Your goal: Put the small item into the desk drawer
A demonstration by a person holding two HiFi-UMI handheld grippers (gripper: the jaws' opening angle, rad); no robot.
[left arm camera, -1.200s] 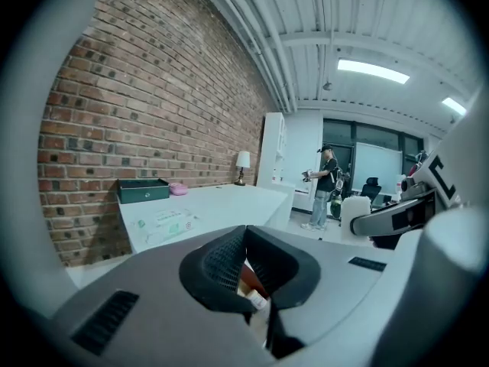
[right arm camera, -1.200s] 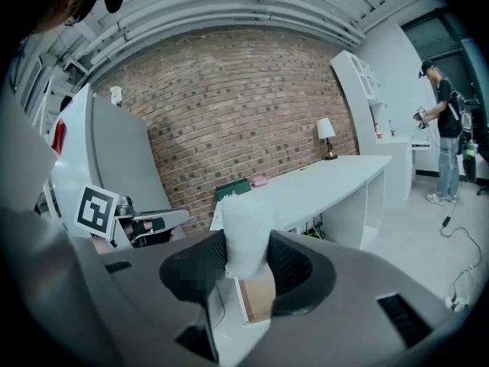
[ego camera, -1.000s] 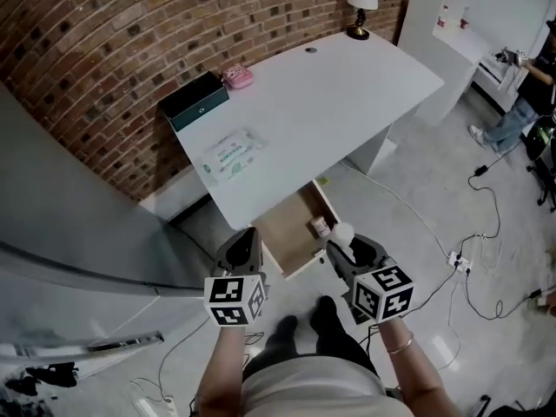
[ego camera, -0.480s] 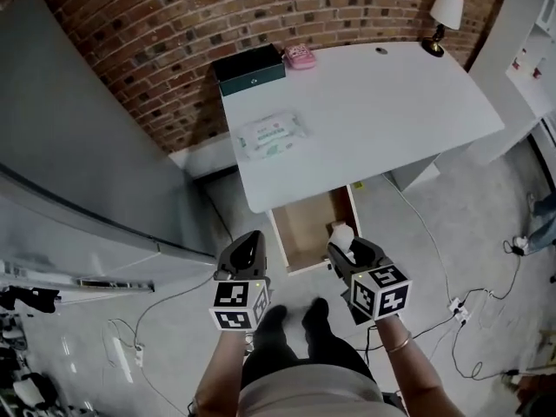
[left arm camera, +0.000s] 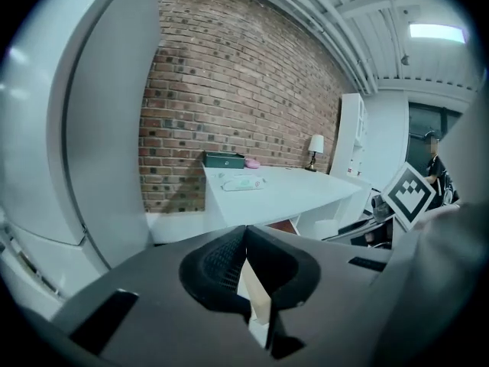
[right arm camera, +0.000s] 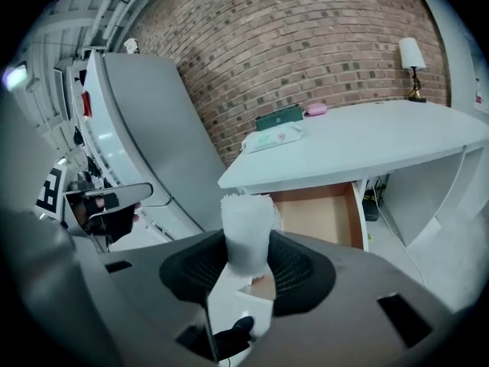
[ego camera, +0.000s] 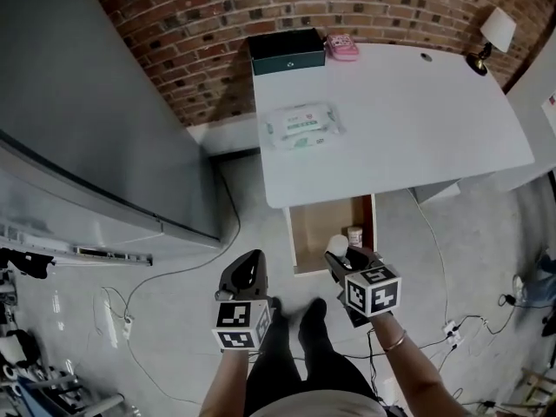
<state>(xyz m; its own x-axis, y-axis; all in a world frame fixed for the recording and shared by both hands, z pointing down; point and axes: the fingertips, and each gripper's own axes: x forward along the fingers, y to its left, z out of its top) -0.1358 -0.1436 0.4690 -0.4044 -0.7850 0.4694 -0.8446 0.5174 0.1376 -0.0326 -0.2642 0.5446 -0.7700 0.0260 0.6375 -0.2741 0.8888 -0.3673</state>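
My right gripper [ego camera: 340,255] is shut on a small white frayed cylinder [ego camera: 337,245], which stands up between the jaws in the right gripper view [right arm camera: 246,229]. It hovers over the front edge of the open wooden desk drawer [ego camera: 317,231], whose bare bottom shows ahead [right arm camera: 321,211]. A small bottle-like item [ego camera: 354,235] lies in the drawer's right part. My left gripper [ego camera: 248,269] hangs left of the drawer over the floor, jaws together with nothing between them [left arm camera: 244,260].
The white desk [ego camera: 408,120] carries a wipes pack [ego camera: 301,124], a dark green box [ego camera: 287,50], a pink item [ego camera: 342,47] and a lamp [ego camera: 493,35]. A grey cabinet [ego camera: 104,120] stands at the left. Cables [ego camera: 434,233] cross the floor.
The view has swung so the desk lies straight ahead. The right gripper with the white item now sits at the drawer's front edge. Both grippers keep their jaw state.
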